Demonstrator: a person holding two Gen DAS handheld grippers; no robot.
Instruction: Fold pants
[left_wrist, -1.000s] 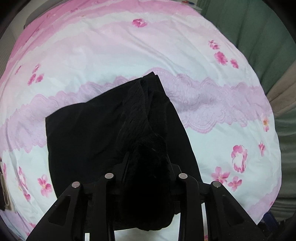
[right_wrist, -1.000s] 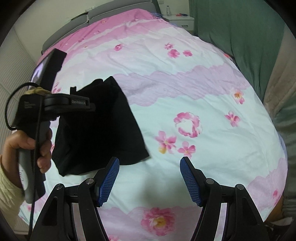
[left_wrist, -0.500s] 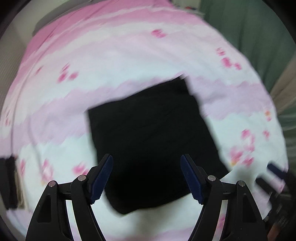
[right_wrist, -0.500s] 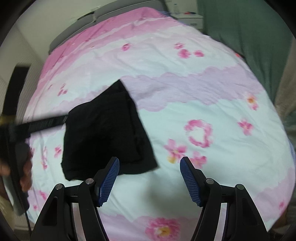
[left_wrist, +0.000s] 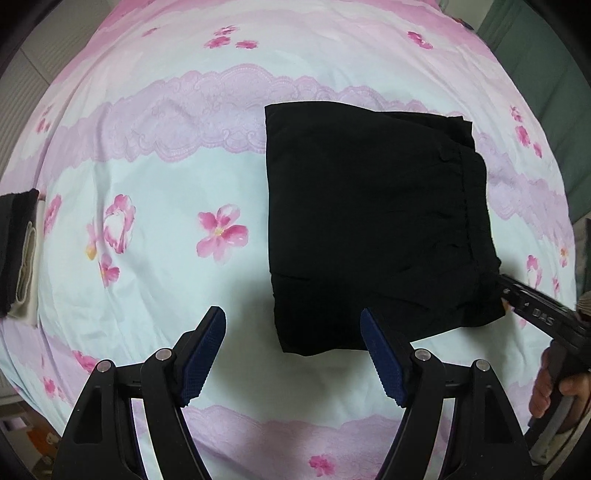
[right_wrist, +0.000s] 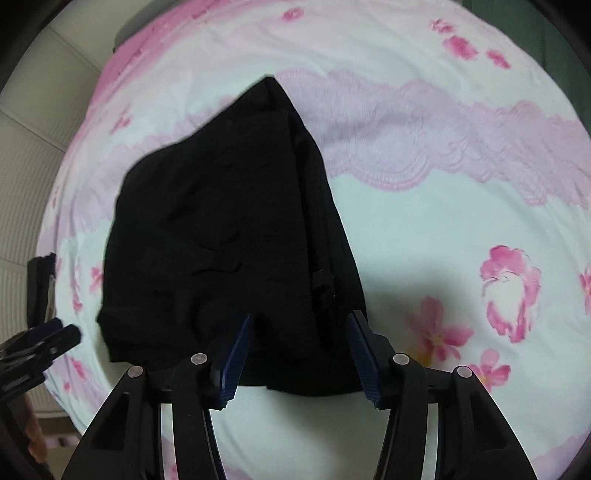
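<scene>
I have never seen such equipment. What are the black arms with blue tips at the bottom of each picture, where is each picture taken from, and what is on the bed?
There is no robot here. A person holds a hand tool in each hand, each with two fingers that pinch. A camera on each tool looks along its fingers, so you see them at the bottom.

One picture is from the left gripper. It is open and empty above the bedcover, beside the pants.

The other picture is from the right gripper. Its jaws are closing, with the near edge of the pants between them.

The pants are black and lie folded into a compact shape. The left view also shows the right tool and the hand holding it. A dark and pale thing lies at the left edge; I cannot tell what it is.
</scene>
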